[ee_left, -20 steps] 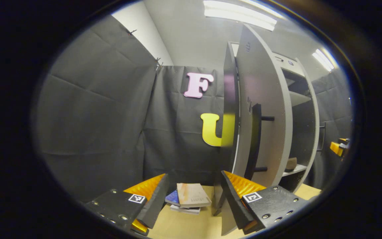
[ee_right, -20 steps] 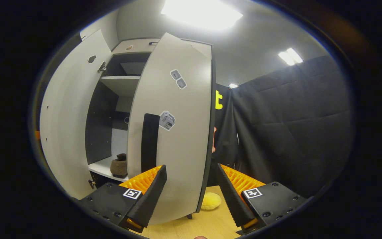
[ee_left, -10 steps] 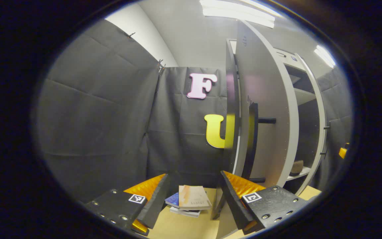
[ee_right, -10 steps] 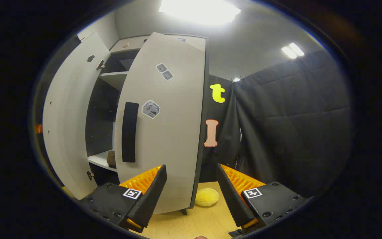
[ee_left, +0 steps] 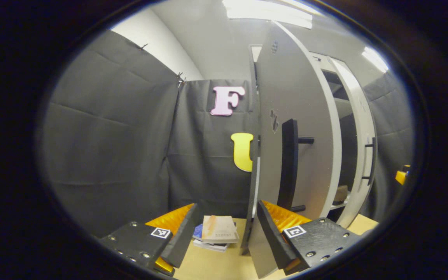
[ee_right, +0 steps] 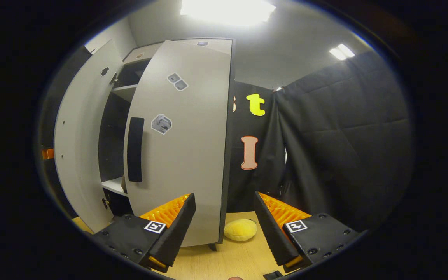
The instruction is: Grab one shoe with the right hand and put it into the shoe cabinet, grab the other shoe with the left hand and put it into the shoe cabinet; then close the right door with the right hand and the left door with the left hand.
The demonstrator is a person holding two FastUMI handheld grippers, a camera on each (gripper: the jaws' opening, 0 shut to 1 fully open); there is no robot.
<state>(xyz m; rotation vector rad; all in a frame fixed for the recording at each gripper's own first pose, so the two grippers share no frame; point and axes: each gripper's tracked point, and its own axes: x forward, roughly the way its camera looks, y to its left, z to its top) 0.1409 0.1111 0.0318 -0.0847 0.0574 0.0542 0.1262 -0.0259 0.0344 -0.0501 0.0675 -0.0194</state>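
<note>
My left gripper [ee_left: 226, 237] is open with nothing in it, low in front of the cabinet's grey left door [ee_left: 305, 97]. That door's black handle [ee_left: 288, 163] rises just above my right finger. Through the narrow gap between the doors a brown shoe [ee_left: 340, 192] rests on a low shelf. My right gripper [ee_right: 224, 229] is open and holds nothing, at the foot of the right door [ee_right: 185, 155], whose handle [ee_right: 135, 149] is near its left edge. A sliver of the shoe [ee_right: 122, 182] peeks past that door. The left door [ee_right: 78, 147] stands ajar beyond.
A stack of books [ee_left: 216, 231] lies on the wooden floor left of the cabinet. A yellow plush [ee_right: 240, 229] sits on the floor right of it. The other gripper [ee_left: 402, 175] shows at the far right of the left gripper view.
Both doors have swung further toward shut and the gap between them has narrowed. The shoe inside is now mostly hidden behind the doors. Both grippers stayed open.
</note>
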